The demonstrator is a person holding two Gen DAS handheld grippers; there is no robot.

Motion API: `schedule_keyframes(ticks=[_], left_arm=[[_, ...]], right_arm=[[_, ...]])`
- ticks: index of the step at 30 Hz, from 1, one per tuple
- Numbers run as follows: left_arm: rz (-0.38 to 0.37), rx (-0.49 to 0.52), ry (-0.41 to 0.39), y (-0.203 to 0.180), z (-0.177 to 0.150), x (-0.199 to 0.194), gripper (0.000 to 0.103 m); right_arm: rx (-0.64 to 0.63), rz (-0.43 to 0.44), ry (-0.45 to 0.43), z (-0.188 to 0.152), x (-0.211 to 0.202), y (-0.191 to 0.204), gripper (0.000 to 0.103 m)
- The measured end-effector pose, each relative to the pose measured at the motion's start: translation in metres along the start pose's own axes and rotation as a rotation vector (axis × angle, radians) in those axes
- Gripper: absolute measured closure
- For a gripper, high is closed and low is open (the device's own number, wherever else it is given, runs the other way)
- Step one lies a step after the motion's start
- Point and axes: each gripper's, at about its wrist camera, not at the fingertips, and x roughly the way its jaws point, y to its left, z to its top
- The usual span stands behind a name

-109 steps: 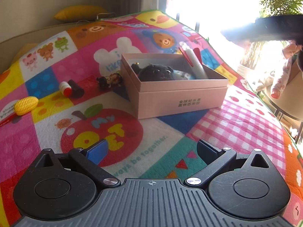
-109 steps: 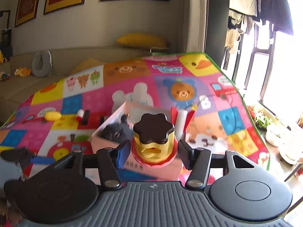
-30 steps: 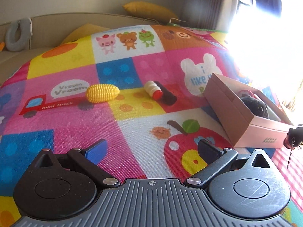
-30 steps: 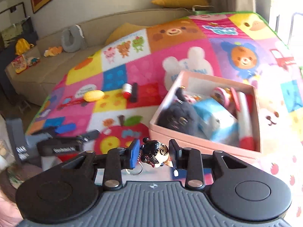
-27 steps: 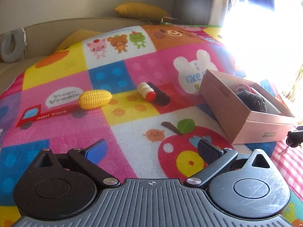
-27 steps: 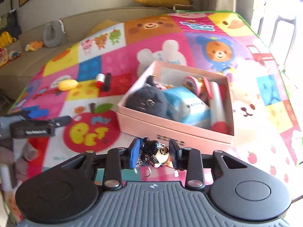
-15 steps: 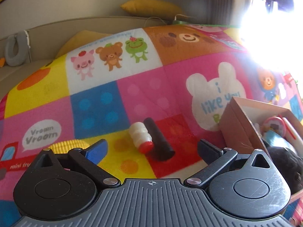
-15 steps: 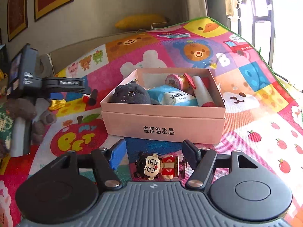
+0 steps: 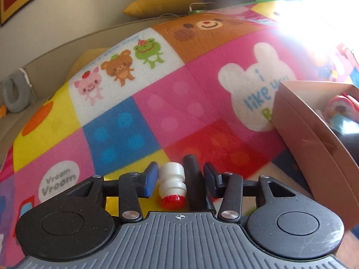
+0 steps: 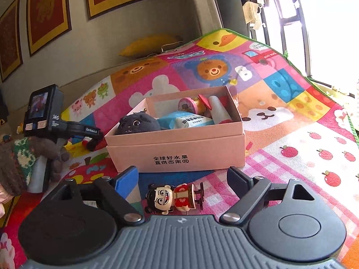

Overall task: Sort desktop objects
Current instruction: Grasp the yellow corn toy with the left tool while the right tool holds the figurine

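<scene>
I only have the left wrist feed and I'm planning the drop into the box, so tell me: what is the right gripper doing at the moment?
Observer: The right gripper is open and holds nothing.
Operator: Is anything near it?
Observer: A small figurine lies on its side on the mat between the fingers, in front of the pink box and outside it.
Operator: What sits in the part of the box I can't see?
Observer: A dark plush toy fills the corner nearest the right gripper's left finger, with a blue tissue pack beside it.
</scene>
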Motion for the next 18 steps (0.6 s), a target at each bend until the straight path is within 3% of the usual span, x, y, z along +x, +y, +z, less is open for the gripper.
schedule_keyframes(ticks=[1,5,11,15,17,18], left_arm=[[-0.025,0.013,-0.004,-0.001,-0.006,-0.015,0.062],[-0.159,0.052,0.003,-0.016,-0.037,-0.07,0.062],[-0.395,0.034,0.029,-0.048,-0.062,-0.107,0.051],[-0.392,0.065,-0.025,-0.054,-0.063,-0.116,0.04],[-0.35,0.041,-0.049,-0.042,-0.058,-0.116,0.028],[-0.306,0.027,-0.067,-0.032,-0.056,-0.116,0.017]], right_arm=[[0.018,-0.005,0.0,0.0,0.001,-0.003,0.016],[0.086,-0.027,0.004,0.002,0.004,-0.012,0.013],[0.091,-0.054,-0.009,0.0,0.002,-0.012,0.011],[0.078,-0.077,-0.034,-0.001,-0.002,-0.009,0.009],[0.06,-0.084,-0.046,-0.002,-0.004,-0.006,0.009],[0.044,-0.085,-0.053,-0.002,-0.005,-0.004,0.009]])
